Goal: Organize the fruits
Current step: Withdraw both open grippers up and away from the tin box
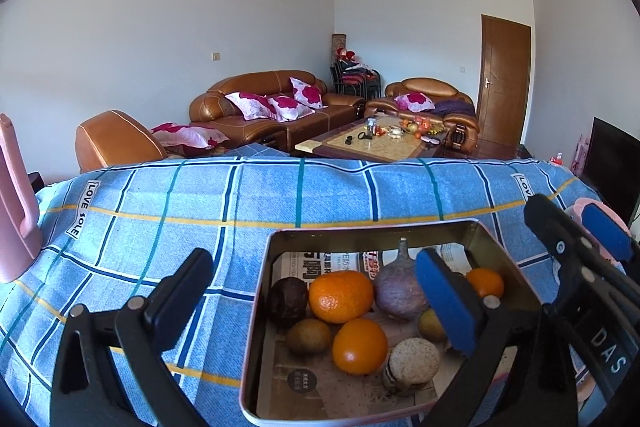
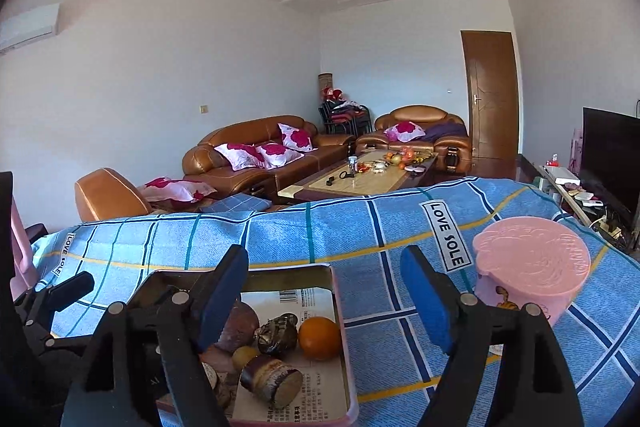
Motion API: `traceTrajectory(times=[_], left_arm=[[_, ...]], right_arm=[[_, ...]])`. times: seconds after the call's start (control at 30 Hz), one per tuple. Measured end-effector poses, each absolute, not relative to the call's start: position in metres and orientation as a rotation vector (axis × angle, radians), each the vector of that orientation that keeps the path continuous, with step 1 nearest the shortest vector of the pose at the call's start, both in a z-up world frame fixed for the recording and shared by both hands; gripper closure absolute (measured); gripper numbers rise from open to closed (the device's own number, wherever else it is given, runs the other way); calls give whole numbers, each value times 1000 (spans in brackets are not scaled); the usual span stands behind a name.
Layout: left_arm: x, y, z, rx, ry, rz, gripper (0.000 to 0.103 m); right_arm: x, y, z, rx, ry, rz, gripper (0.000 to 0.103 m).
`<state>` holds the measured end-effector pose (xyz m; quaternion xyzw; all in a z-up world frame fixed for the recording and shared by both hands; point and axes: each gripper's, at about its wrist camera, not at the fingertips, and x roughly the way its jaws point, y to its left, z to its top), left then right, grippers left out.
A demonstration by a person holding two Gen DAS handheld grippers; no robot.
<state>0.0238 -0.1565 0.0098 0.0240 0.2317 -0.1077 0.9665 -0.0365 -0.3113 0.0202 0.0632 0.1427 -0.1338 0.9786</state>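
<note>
A metal tray lined with newspaper sits on the blue checked cloth. It holds two big oranges, a small orange, a purple fig-shaped fruit, a dark round fruit, brownish fruits and a mushroom-like piece. My left gripper stands open above the tray's left side, nothing between its pads. My right gripper is open too, over the tray's right rim, where an orange lies. It also shows at the right edge of the left wrist view.
A pink lidded tub stands on the cloth right of the tray. A pink jug-like handle rises at the far left. Beyond the table's far edge are brown sofas, a coffee table and a door.
</note>
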Motion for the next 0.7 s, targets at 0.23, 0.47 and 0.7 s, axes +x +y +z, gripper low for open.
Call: traceTrajectory(times=[0.23,0.47,0.7], left_arm=[[8,-149,12,56,422,-194,0],[-14,-142,17,75,352,-178,0],[-30,-135,19,70,318,-165,0]], right_arm=[[-52,-300,23,82,255,-290,23],[-73,-294,25,81,213,-305,23],[-93,-287,27,67,180,-315,23]])
